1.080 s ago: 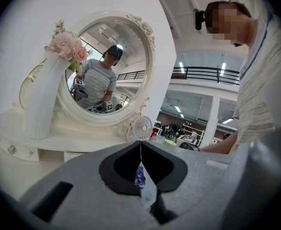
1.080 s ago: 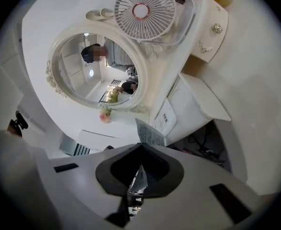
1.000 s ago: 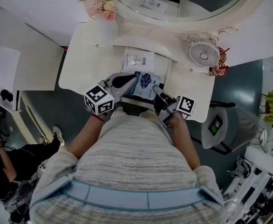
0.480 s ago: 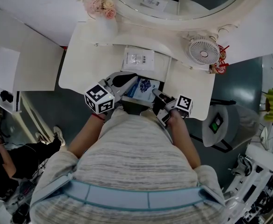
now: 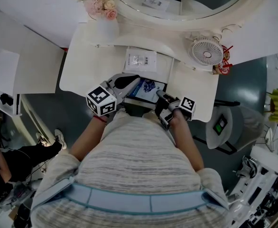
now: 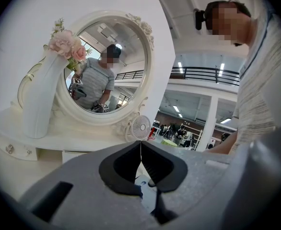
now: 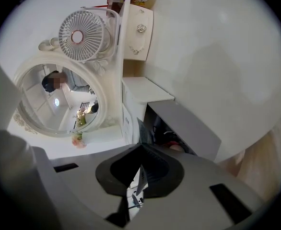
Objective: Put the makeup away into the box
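Head view first: compared with a second back, the right gripper [image 5: 159, 95] has dropped and rolled. The thin flat packet with the blue-and-white print [image 5: 147, 86], which was facing up at the camera, now lies lower and flatter. It sits over the grey box [image 5: 138, 109], which is only a dark gap at the front edge of the white vanity table [image 5: 82, 65] from up here. The left gripper [image 5: 134, 81] hasn't budged. My read is the packet is being tipped in, so it's close to put away but not let go yet. A white sachet [image 5: 140, 60] sits further back on the tabletop, so there's probably more to stow after this. Left gripper view: the left gripper [image 6: 141, 152] has its jaws pressed together on a hair-thin pale edge. That looks like the packet [image 6: 144, 183] seen edge-on, with a bit of blue print showing below. Right gripper view: the right gripper [image 7: 140, 169] is clamped tight on the same packet [image 7: 139, 183], again edge-on. Just past the tips is the grey box [image 7: 183, 123], open and dark inside. There's something reddish [image 7: 171, 146] and some dark bits in it, but I can't make out what they are. The packet looks to be at the mouth of the box, and I can't say it's properly inside.
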Demonstrator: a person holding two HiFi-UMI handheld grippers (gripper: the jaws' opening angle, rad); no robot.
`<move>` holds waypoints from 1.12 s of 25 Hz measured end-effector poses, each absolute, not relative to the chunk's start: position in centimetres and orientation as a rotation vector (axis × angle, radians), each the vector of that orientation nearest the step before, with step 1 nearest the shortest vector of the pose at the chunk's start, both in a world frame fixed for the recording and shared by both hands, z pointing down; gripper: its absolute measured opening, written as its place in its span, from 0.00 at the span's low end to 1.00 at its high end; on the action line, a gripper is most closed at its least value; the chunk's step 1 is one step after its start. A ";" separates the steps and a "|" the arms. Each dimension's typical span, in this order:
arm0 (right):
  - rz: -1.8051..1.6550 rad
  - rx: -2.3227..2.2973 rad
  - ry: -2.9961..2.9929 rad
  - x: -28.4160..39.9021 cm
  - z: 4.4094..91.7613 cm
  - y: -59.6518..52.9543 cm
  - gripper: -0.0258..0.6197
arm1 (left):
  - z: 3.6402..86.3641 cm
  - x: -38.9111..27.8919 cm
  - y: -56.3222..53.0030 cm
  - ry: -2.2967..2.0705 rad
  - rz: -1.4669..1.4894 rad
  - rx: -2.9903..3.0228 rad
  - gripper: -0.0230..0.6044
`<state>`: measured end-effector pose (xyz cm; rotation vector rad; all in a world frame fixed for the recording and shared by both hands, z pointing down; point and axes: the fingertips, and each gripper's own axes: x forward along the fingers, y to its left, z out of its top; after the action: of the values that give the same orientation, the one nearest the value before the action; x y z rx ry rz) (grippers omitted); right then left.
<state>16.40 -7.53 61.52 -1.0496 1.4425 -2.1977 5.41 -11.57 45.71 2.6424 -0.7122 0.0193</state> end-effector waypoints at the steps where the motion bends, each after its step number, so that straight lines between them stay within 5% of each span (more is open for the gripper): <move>1: -2.196 -1.053 1.442 16.4 61.6 -7.6 0.05 | 45.7 5.4 -11.6 -0.711 0.019 2.643 0.06; 8: -2.159 -1.106 1.462 17.2 62.3 -8.0 0.06 | 45.7 5.5 -11.6 -0.709 0.016 2.644 0.06; 11: -2.165 -1.128 1.489 17.3 62.1 -8.1 0.22 | 45.8 5.5 -11.7 -0.709 0.013 2.643 0.06; 16: -2.167 -1.204 1.677 17.2 61.1 -7.9 0.33 | 45.7 5.7 -11.7 -0.704 0.007 2.643 0.06; 28: -1.955 -1.358 2.385 16.4 56.9 -7.6 0.35 | 45.4 5.5 -12.0 -0.708 -0.011 2.649 0.06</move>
<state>16.36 -7.57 56.93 -1.3575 2.3849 -1.9548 5.52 -11.95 45.41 2.6490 -0.7081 -0.0106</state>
